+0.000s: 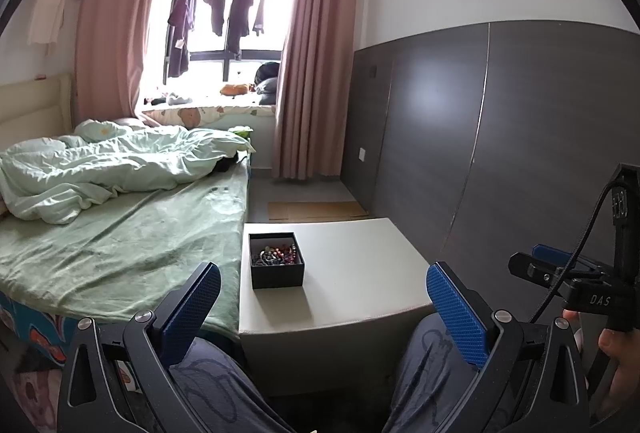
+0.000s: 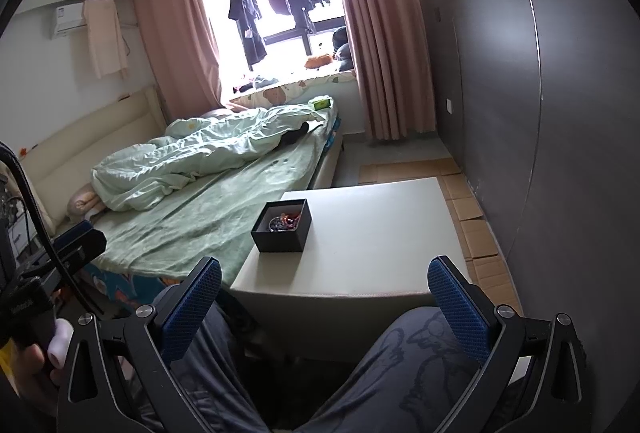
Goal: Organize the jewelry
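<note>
Jewelry box (image 1: 276, 259) on white table (image 1: 360, 273), bed (image 1: 120, 233) beside, nothing between

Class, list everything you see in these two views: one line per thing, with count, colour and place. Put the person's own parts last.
box: one, black, open, on the table's left part, near the bed
jewelry: a mixed heap, multicoloured, inside the box
table: one, white, between bed and grey wall
bed: one, green sheet, left of the table
duvet: one, pale green, crumpled on the bed
curtains: two, pink, either side of the window
clothes: several, dark, hanging at the window
wall panel: grey, right side
cardboard: brown sheets on the floor
left gripper: open, empty, above the knees
right gripper: open, empty
</note>
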